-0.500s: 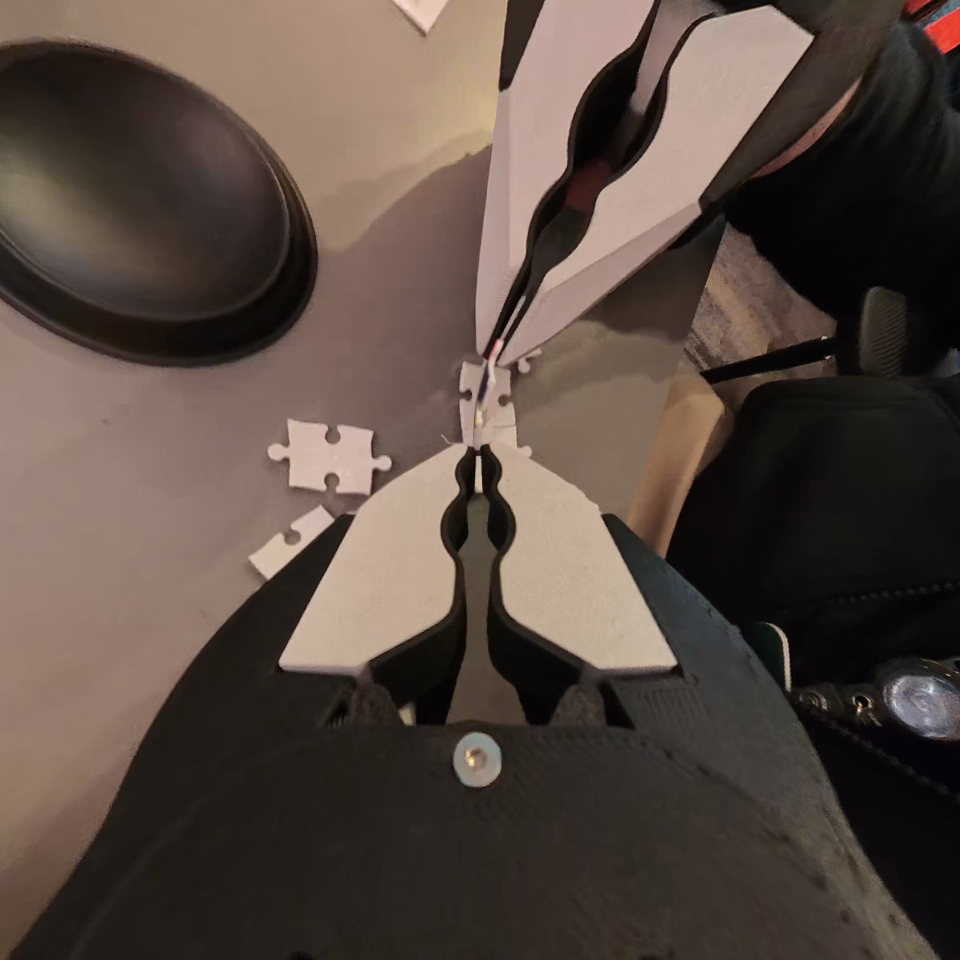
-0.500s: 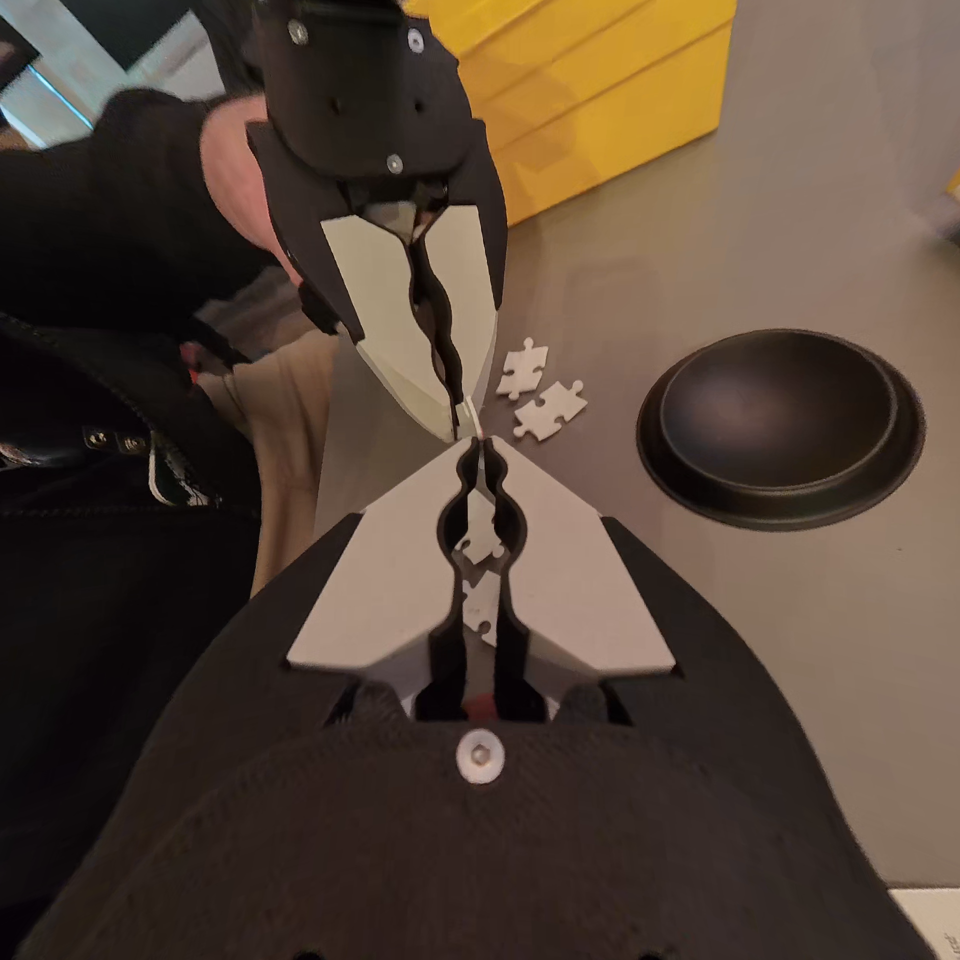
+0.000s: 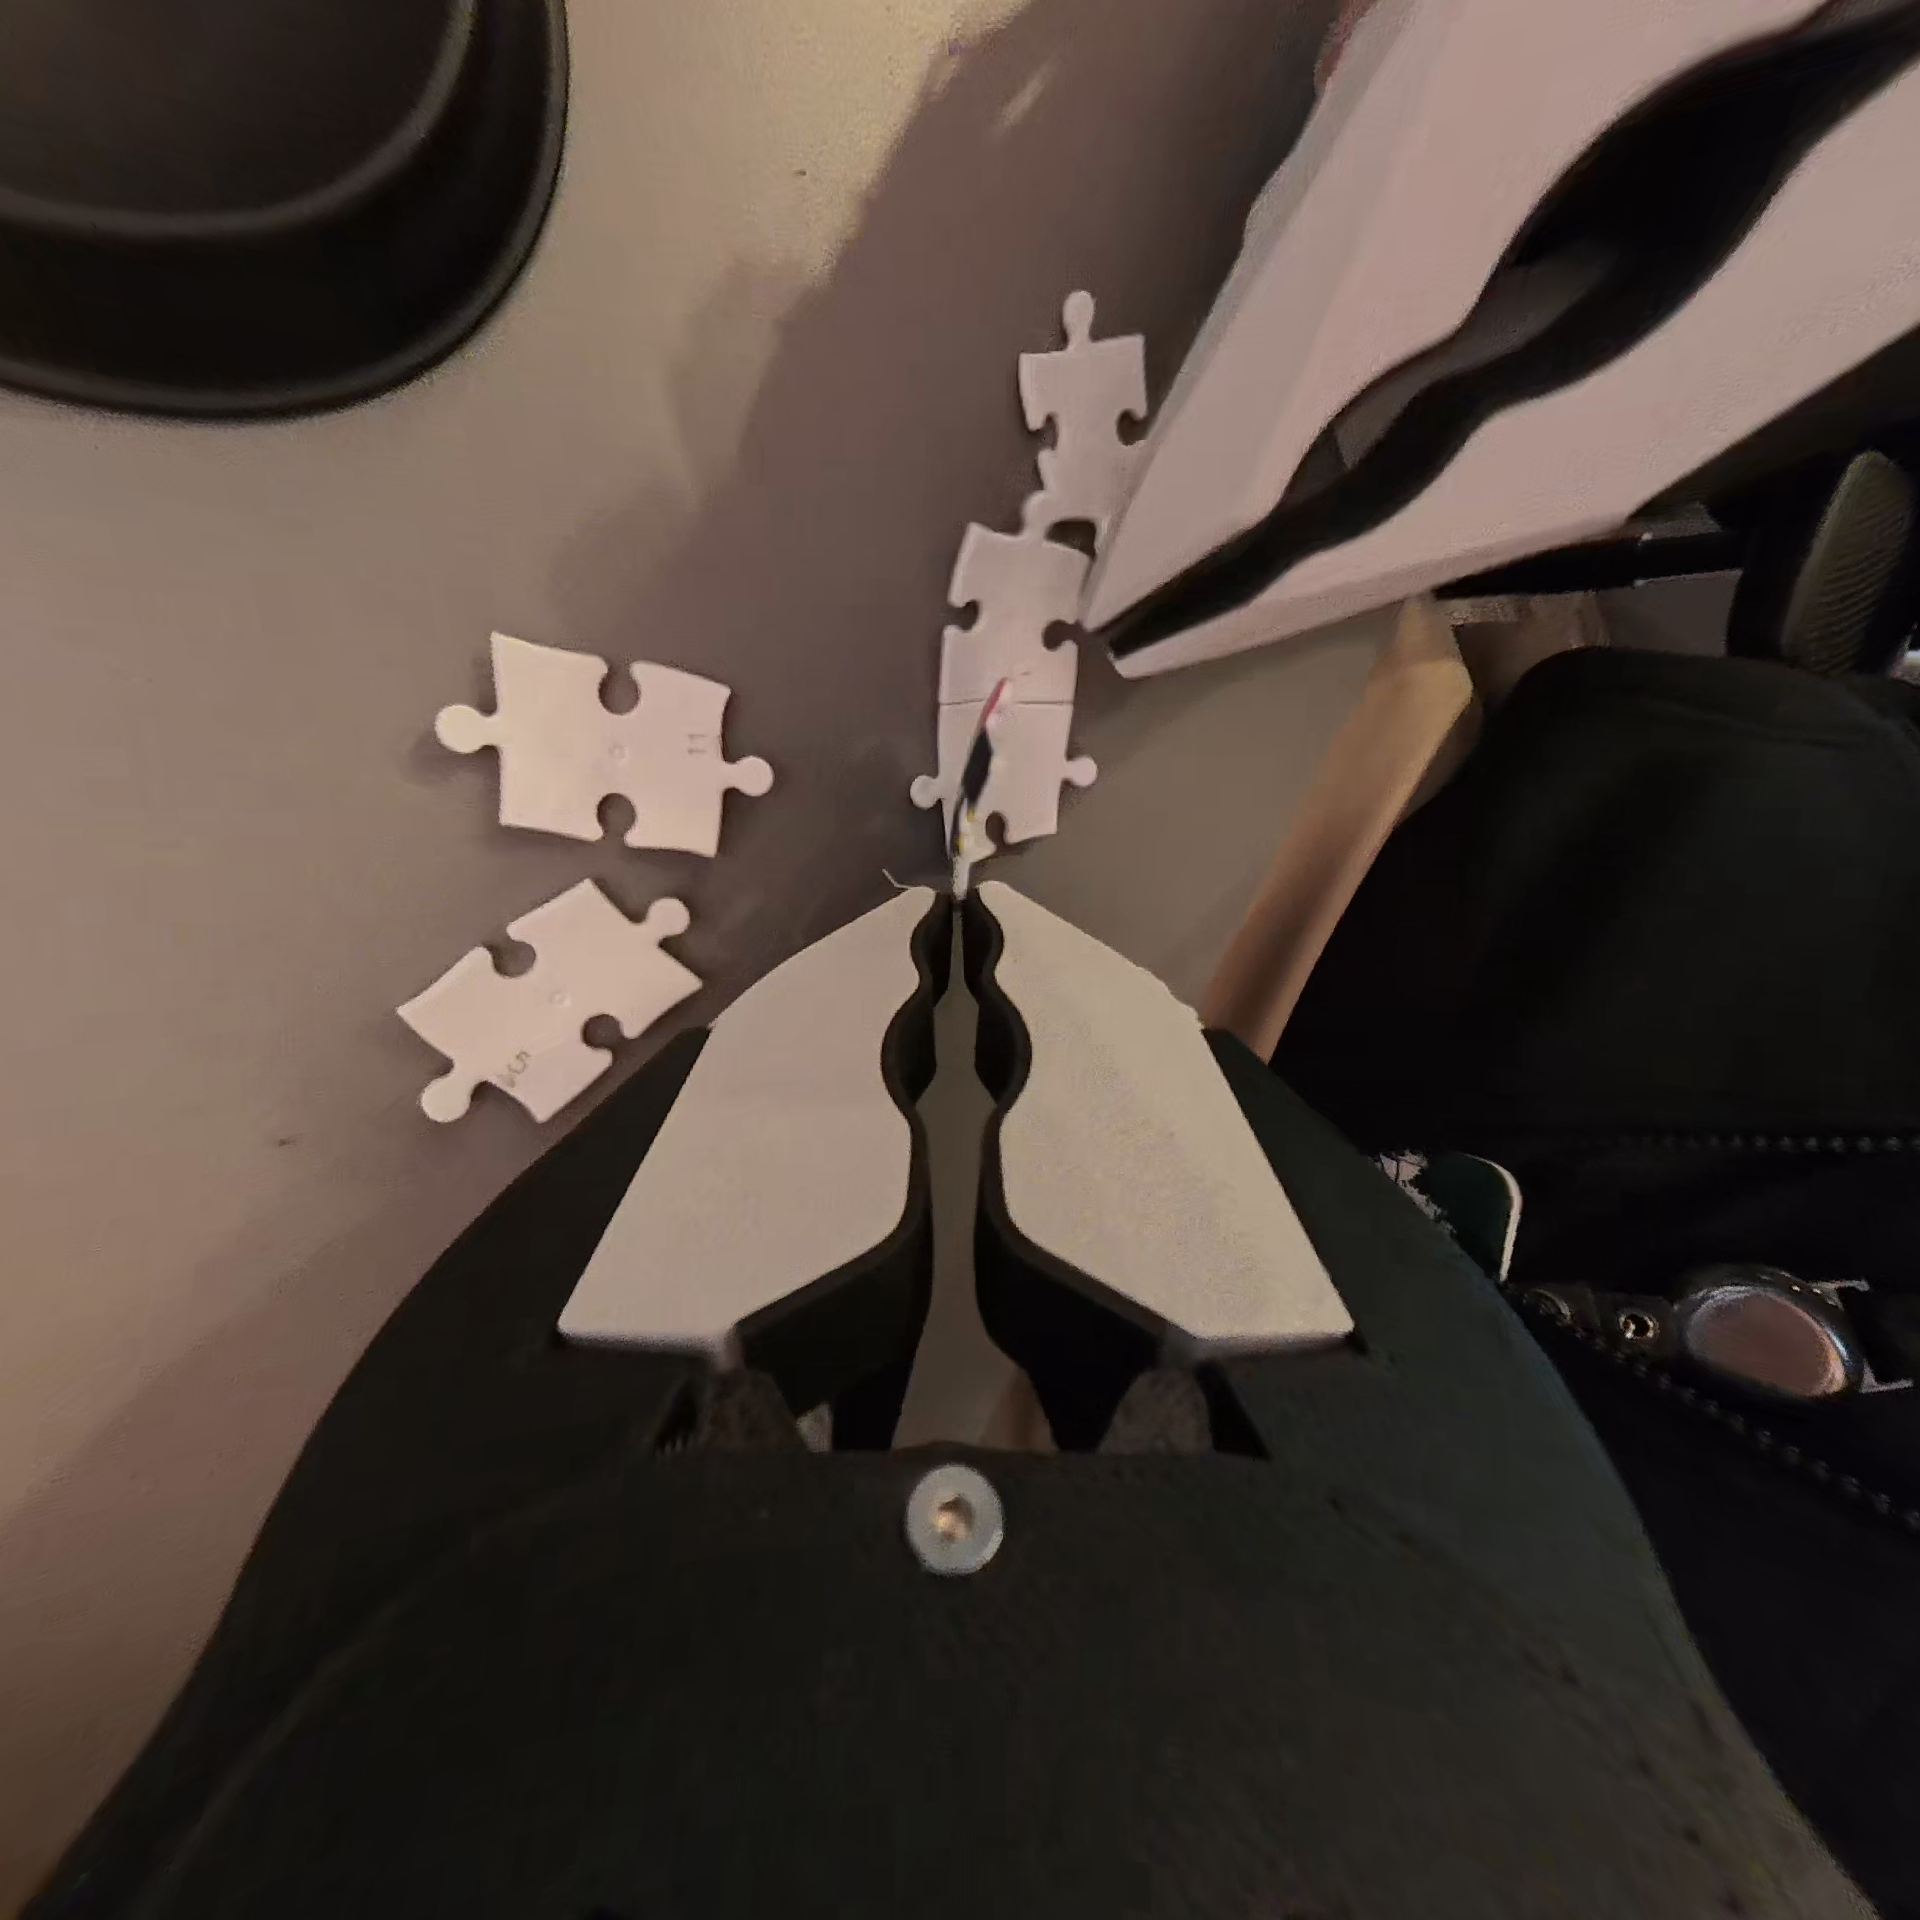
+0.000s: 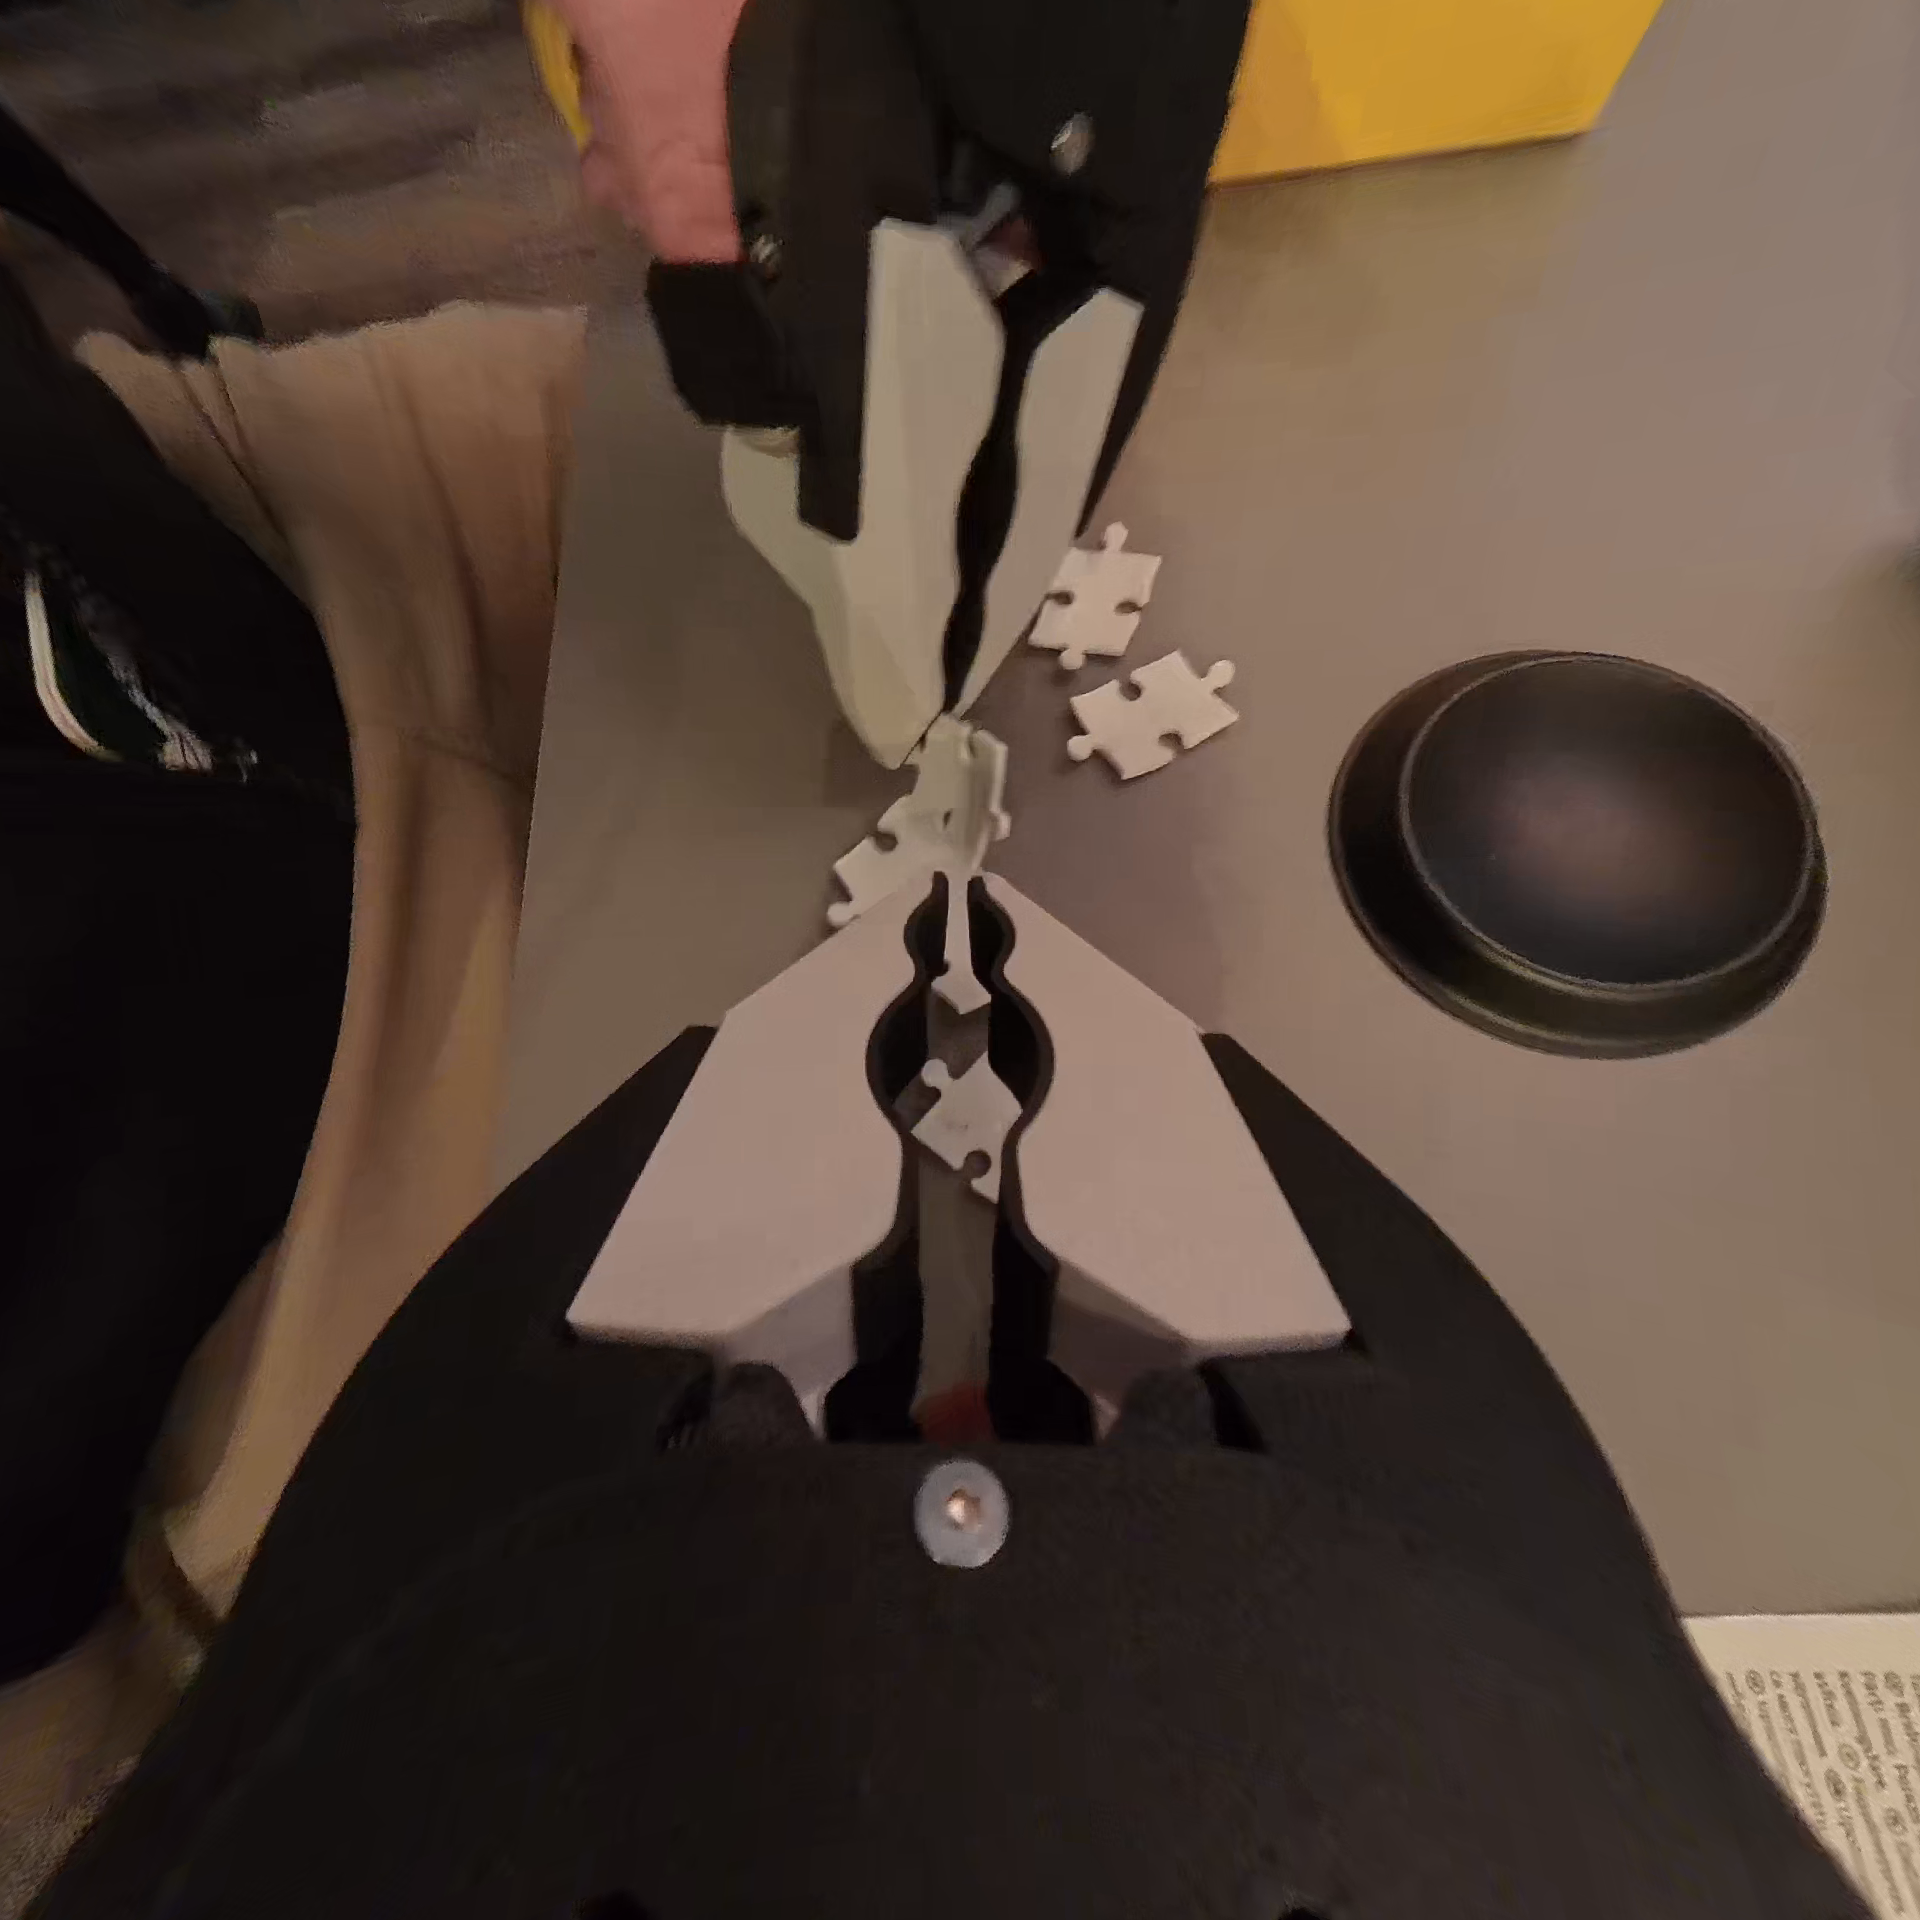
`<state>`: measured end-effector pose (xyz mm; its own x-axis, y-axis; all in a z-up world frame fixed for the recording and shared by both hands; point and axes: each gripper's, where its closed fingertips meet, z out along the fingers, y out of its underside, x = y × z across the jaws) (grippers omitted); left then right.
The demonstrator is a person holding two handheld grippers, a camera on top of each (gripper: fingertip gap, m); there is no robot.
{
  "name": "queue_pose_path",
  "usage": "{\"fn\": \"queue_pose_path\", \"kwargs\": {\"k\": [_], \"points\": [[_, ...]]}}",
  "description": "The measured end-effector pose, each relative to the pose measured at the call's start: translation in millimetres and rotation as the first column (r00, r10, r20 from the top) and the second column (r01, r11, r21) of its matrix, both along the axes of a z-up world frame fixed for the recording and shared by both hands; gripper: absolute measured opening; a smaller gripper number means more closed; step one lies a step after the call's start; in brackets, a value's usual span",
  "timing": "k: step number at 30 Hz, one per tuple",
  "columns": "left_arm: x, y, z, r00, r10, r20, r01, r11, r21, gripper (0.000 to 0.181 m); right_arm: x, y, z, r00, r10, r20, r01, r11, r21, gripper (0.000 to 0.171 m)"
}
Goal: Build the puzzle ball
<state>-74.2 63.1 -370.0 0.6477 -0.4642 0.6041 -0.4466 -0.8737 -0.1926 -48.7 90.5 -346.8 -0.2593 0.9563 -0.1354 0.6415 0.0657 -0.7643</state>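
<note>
Grey counter (image 4: 1455, 416) carries the work, and the black bowl (image 4: 1579, 852) is your marker. Your left tongs (image 3: 956, 902) are pinched narrow on the joined puzzle pieces (image 4: 961, 800), which hang above the counter to the left of the bowl in the right wrist view. Your right tongs (image 4: 961, 891) are nearly closed on a single white piece (image 4: 956, 940) held edge-on, its top reaching the joined pieces; whether the two touch is unclear. Two loose pieces (image 4: 1153, 717) lie flat on the counter between the tongs and the bowl. Another flat piece (image 4: 961, 1127) shows through the gap of your right tongs. A yellow box (image 4: 1403, 83) stands beyond the bowl, and a printed sheet (image 4: 1818, 1745) lies on its near side.
</note>
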Motion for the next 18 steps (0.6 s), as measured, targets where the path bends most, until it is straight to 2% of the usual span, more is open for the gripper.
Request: {"fn": "queue_pose_path", "kwargs": {"k": [1, 9, 18], "points": [[-0.2, 0.0, 0.2, 1.000, -0.008, 0.000, 0.008, 1.000, -0.011, 0.002, 0.9, -3.3, -2.8, 1.000, 0.022, 0.011, -0.023, 0.999, 0.029, 0.002], [0.3, -2.3, -0.4, 0.999, -0.043, -0.030, 0.040, 0.996, -0.083, 0.002, 0.9, -9.7, -23.7, 0.994, 0.084, 0.070, -0.094, 0.983, 0.158, 0.000], [-4.3, -3.8, 0.9, 0.997, -0.069, -0.043, 0.062, 0.986, -0.154, 0.002, 2.2, -13.8, -25.6, 0.984, 0.164, 0.063, -0.172, 0.973, 0.154, 0.000]]}}
